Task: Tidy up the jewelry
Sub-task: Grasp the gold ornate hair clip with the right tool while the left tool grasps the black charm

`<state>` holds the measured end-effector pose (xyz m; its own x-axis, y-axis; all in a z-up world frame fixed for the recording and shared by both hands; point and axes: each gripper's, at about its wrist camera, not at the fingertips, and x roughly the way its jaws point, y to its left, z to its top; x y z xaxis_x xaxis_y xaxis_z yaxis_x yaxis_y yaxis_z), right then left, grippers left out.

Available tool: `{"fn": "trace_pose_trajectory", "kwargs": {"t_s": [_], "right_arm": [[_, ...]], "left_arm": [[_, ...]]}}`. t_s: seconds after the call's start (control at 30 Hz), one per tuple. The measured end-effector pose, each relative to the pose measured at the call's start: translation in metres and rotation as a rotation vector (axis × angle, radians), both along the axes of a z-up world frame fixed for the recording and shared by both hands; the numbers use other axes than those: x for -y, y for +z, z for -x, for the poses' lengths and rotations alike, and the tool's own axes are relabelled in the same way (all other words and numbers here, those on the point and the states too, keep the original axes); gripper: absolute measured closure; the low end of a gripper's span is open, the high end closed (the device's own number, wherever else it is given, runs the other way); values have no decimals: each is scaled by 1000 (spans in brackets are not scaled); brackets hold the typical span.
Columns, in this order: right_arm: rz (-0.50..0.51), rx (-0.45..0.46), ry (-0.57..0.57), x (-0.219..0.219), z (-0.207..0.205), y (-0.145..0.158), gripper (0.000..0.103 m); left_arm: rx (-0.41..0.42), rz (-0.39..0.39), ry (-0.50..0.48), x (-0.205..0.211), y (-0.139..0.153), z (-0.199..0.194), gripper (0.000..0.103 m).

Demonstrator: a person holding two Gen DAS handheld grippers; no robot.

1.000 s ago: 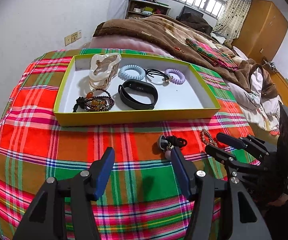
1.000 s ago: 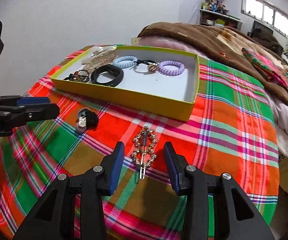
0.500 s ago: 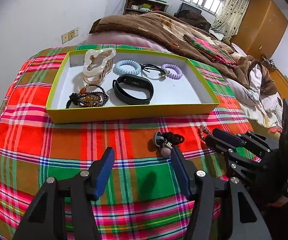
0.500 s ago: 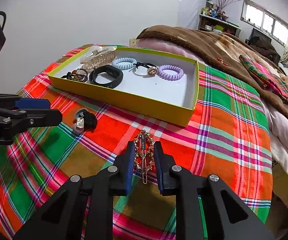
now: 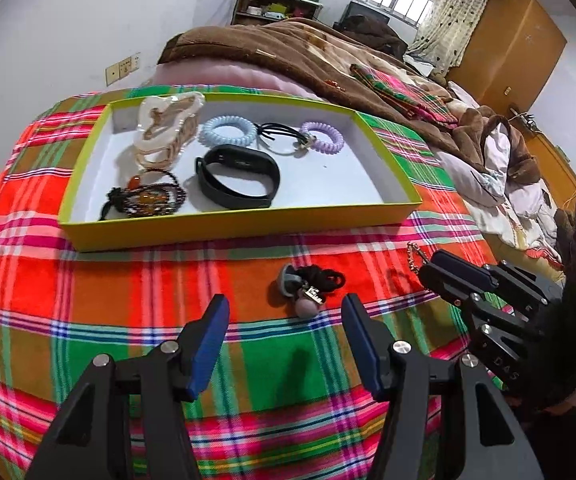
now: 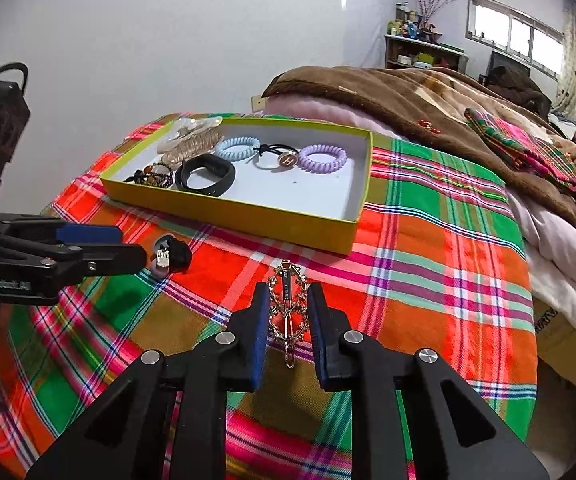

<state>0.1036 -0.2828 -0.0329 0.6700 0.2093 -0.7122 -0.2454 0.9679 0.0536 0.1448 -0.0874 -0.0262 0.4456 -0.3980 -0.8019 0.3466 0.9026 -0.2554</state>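
- The right gripper (image 6: 287,322) is pinching a gold hair clip (image 6: 288,309) between its 2 blue pads, just above the plaid cloth (image 6: 427,248), near the viewer and in front of the tray.
- The clip stands lengthwise between the fingers, its ornate oval frame pointing toward the tray and its pin end toward the camera.
- The left gripper (image 5: 286,344) is spread, with nothing between its fingers; it hangs over the plaid cloth (image 5: 88,300).
- A black hair tie with a grey bead (image 5: 307,286) lies on the cloth just beyond the left gripper's fingertips, between that gripper and the tray.
- In the right wrist view the same black hair tie (image 6: 170,258) sits just beside the tip of the left gripper (image 6: 100,248), at the left.
- The yellow-green tray (image 5: 228,226) with a white floor rests on the far half of the cloth.
- In the tray: a pale hair claw (image 5: 166,128) at far left, a beaded bracelet (image 5: 144,200) at near left, a black wristband (image 5: 238,182) in the middle, a light blue coil tie (image 5: 228,132), a black elastic tie with a charm (image 5: 284,138), and a lilac coil tie (image 5: 321,140) along the far side.
- The right part of the tray floor is bare.
- A brown blanket (image 6: 407,96) lies on the bed beyond the tray.
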Motion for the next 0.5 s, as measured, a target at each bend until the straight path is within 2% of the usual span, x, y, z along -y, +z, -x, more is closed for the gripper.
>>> {"fn": "trace_pose_trajectory", "kwargs": {"t_s": [0.2, 0.5], "right_arm": [[-32, 29, -14, 7, 12, 11, 83], [-63, 46, -27, 13, 18, 15, 83]], "left_arm": [[5, -60, -28, 18, -8, -5, 43], [59, -158, -55, 40, -13, -5, 43]]}}
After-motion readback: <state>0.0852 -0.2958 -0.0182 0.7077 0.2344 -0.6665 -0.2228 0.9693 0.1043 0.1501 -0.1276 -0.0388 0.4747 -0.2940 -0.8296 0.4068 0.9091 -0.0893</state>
